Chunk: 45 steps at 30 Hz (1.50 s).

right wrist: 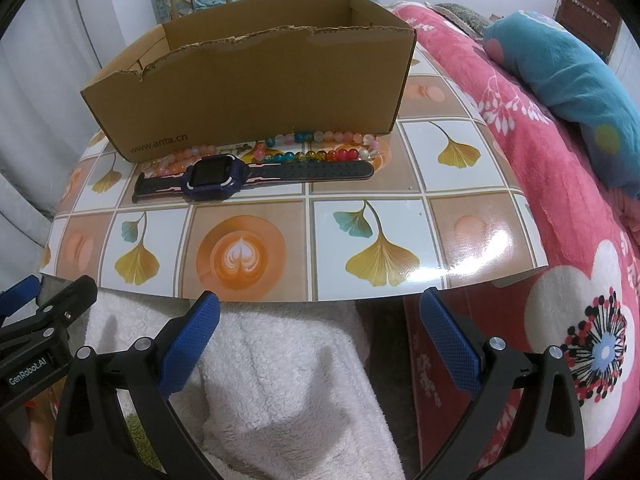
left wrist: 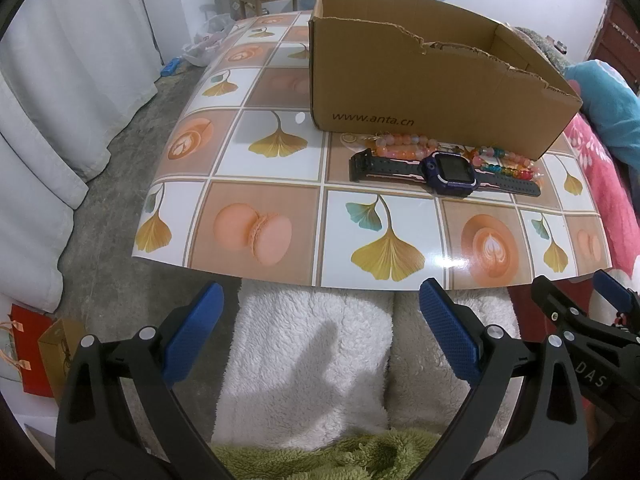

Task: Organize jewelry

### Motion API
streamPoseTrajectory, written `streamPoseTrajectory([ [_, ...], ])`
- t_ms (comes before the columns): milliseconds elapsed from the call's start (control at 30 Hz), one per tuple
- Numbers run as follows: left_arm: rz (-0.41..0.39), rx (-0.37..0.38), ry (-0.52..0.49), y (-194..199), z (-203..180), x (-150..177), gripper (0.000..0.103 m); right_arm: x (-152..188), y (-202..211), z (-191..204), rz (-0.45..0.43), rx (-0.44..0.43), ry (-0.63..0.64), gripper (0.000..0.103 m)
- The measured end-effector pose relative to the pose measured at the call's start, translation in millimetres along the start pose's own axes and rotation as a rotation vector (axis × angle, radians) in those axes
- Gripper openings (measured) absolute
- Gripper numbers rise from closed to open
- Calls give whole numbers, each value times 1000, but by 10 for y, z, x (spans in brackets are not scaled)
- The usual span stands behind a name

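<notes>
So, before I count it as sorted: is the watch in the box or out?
Out. The watch lies flat on the table in front of the cardboard box.

A white fleece (right wrist: 280, 380) lay below the surface's (right wrist: 460, 236) near edge, over a green towel (left wrist: 320, 456). A pink flowered blanket (right wrist: 540, 168) spread to the right, a teal pillow (right wrist: 568, 80) on it. White curtains (left wrist: 60, 80) hung left, above a grey floor (left wrist: 120, 168). A red bag (left wrist: 28, 352) stood there.

Bright overhead light, glare on glossy mat (right wrist: 492, 240), soft shadows, heavy fisheye warp w/ dark corners.
</notes>
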<state>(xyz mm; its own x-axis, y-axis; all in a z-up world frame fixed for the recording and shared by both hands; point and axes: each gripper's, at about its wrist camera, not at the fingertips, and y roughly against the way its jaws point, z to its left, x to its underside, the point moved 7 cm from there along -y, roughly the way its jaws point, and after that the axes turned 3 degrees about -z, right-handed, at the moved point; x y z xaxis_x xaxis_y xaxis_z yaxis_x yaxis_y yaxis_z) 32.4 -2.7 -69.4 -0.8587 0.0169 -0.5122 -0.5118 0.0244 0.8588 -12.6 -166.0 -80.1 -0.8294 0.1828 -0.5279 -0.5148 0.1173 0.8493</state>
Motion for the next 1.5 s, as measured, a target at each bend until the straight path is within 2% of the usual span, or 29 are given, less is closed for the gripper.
streamPoseTrajectory([
  [1133, 1, 4, 5, -18, 34, 7, 95, -33, 7, 18, 0, 5, 6, 98],
  [1500, 0, -1, 1, -45, 89, -90, 95, -207, 58, 51, -14, 12, 12, 97],
])
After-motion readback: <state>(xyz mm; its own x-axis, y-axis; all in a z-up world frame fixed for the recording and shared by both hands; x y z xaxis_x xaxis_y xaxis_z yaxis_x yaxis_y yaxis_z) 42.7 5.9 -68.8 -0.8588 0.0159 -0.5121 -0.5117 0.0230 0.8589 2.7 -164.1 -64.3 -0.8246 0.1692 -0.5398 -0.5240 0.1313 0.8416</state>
